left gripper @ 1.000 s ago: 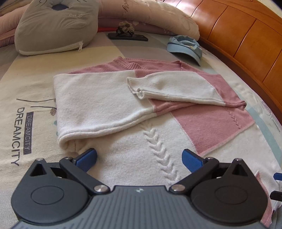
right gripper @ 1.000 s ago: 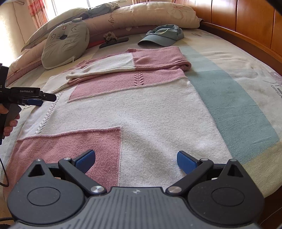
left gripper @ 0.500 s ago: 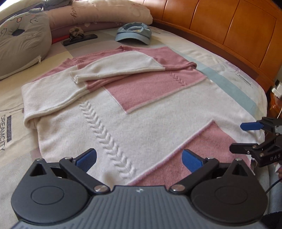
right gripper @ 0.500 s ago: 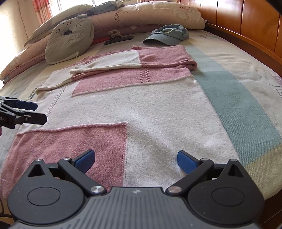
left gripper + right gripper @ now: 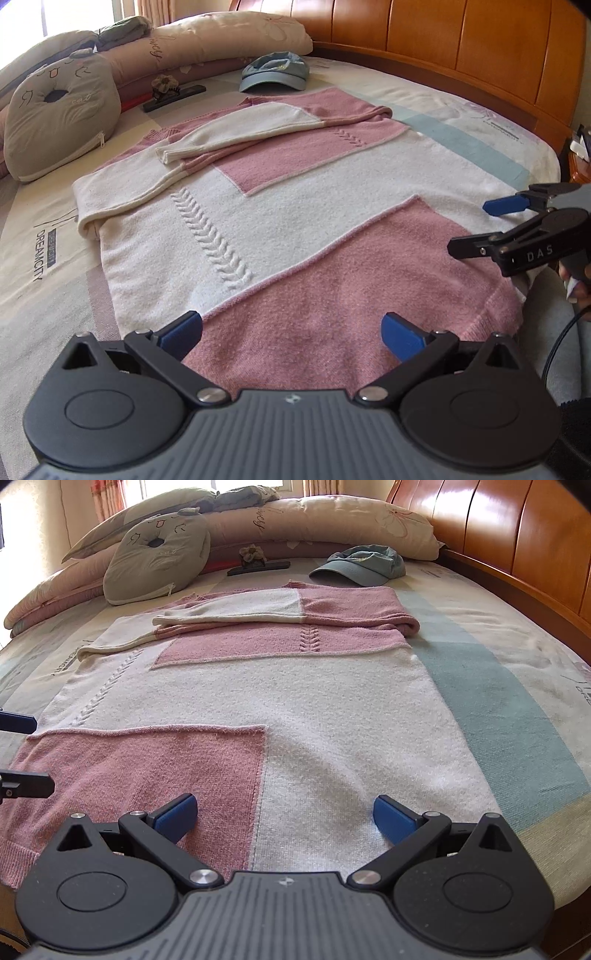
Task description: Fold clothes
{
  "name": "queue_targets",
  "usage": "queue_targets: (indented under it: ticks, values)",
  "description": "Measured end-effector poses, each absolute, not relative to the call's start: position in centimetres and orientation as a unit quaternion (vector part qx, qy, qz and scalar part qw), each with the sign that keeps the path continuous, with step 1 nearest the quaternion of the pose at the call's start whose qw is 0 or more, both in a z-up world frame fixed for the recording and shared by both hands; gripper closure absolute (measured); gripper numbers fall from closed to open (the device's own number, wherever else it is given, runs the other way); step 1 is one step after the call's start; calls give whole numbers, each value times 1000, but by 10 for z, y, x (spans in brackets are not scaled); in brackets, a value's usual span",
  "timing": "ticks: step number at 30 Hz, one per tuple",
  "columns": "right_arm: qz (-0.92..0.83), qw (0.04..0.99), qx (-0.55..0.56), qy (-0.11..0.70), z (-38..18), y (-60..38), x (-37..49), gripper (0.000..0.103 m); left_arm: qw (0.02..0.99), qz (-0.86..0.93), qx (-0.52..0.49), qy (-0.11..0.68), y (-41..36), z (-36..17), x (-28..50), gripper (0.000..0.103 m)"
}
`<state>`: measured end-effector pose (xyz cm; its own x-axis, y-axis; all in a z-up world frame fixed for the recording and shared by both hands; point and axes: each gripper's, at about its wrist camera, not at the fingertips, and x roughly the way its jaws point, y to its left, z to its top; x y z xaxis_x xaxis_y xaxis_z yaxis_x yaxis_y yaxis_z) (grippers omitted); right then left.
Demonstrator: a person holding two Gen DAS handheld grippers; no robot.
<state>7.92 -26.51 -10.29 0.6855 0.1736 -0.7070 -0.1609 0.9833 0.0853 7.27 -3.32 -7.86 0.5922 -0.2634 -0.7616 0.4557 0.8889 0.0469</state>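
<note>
You've swung the left gripper (image 5: 291, 332) off the folded sleeve area and down to the hem end, and the right gripper (image 5: 283, 814) has crept a bit closer to the hem too.

So here's where you're at: the pink and white sweater (image 5: 280, 221) is lying flat on the bed (image 5: 461, 122), and both sleeves (image 5: 240, 133) are already folded in across the chest, so that part looks done. What's left, I'd say, is the bottom-up fold, hem toward collar. Both your grippers are hovering over the near hem with fingers spread wide and nothing in them, the left over the pink corner, the right over the pink/white seam. The blue cap (image 5: 360, 565) and the grey pillow (image 5: 159, 557) sit well beyond the collar, out of your way.
</note>
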Motion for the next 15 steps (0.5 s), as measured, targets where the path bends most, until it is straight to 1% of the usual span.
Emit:
queue_targets:
  ticks: [5,8,15]
  values:
    - [92,920,6,381,-104,-265,77,0,878,-191,102,426,-27,-95,65,1]
    - [93,921,-3,378,-105,-263,76,0,881,-185,89,426,-18,-96,59,1]
    - [103,919,-16,379,-101,-265,73,0,884,-182,100,419,-18,-93,48,1]
